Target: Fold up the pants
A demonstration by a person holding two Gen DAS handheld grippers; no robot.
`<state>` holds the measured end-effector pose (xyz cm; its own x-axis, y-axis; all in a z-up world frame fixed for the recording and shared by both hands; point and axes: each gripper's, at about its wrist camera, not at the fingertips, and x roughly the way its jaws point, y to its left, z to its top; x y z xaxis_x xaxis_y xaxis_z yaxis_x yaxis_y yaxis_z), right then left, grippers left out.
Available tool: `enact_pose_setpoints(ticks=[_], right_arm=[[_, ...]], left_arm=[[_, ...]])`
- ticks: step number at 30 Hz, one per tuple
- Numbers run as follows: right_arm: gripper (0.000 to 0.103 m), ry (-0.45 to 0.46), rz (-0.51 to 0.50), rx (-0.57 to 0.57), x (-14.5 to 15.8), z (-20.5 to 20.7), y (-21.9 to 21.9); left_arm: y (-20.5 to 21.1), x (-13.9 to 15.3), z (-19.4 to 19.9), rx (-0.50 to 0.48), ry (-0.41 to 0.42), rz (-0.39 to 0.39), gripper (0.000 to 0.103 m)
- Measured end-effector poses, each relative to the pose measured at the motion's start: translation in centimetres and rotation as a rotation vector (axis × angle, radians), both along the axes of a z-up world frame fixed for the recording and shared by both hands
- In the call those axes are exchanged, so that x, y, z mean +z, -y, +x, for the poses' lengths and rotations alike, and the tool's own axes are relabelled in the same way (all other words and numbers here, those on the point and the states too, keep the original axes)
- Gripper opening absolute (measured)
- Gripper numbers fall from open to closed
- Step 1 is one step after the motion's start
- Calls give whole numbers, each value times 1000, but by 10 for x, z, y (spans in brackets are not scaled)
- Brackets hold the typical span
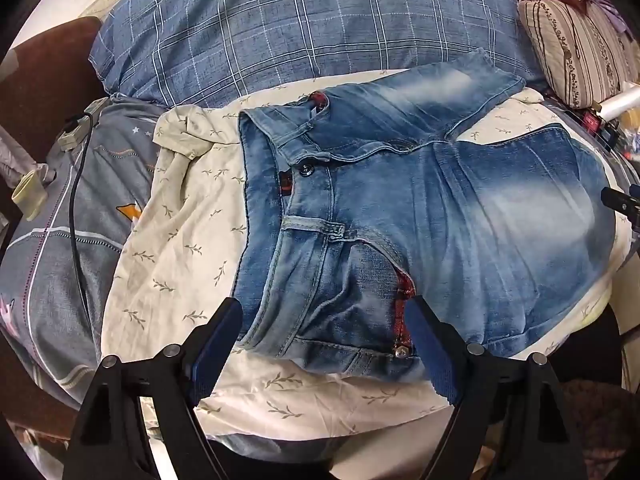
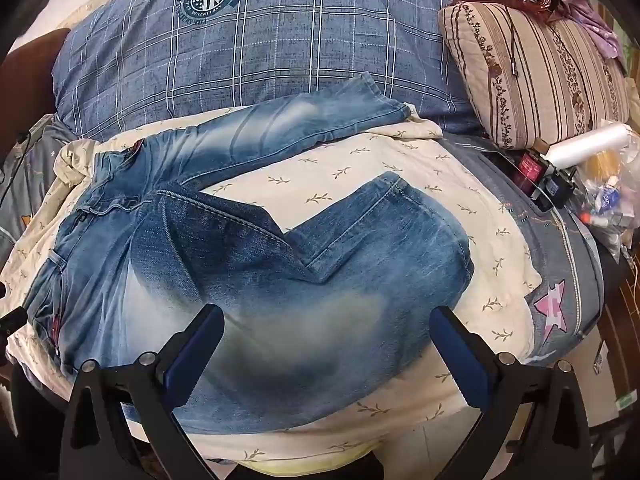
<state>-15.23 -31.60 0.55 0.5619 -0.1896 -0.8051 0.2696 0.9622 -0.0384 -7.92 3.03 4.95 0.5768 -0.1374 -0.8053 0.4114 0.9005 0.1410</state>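
Faded blue jeans (image 1: 400, 200) lie on a cream leaf-print sheet (image 1: 180, 240), waistband to the left with its button showing. One leg runs back toward the plaid pillow. In the right wrist view the near leg of the jeans (image 2: 280, 280) is doubled back, its cuff lying up on the sheet (image 2: 400, 168). My left gripper (image 1: 324, 306) hangs open over the near corner of the waistband, pads apart and gripping nothing. My right gripper (image 2: 326, 314) is open above the pale thigh area of the near leg, also empty.
A blue plaid pillow (image 1: 300, 28) fills the back. A striped floral pillow (image 2: 540, 76) sits at the back right beside a white roll (image 2: 588, 140) and small clutter. A grey star-print duvet (image 1: 60, 220) with a black cable (image 1: 76, 200) lies left. The bed edge is near.
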Motion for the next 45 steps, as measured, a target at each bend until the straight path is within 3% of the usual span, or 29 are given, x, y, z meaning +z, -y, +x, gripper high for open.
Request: enact_pose_setpoints(ticks=[14, 39, 45], right_arm=[[103, 7, 14, 2, 6, 0, 1], [103, 25, 63, -48, -5, -12, 26], [103, 53, 65, -69, -3, -16, 39]], left_arm=[[-8, 8, 1, 2, 31, -6, 83], [6, 6, 18, 8, -20, 17, 83], [-11, 21, 39, 61, -41, -31, 83]])
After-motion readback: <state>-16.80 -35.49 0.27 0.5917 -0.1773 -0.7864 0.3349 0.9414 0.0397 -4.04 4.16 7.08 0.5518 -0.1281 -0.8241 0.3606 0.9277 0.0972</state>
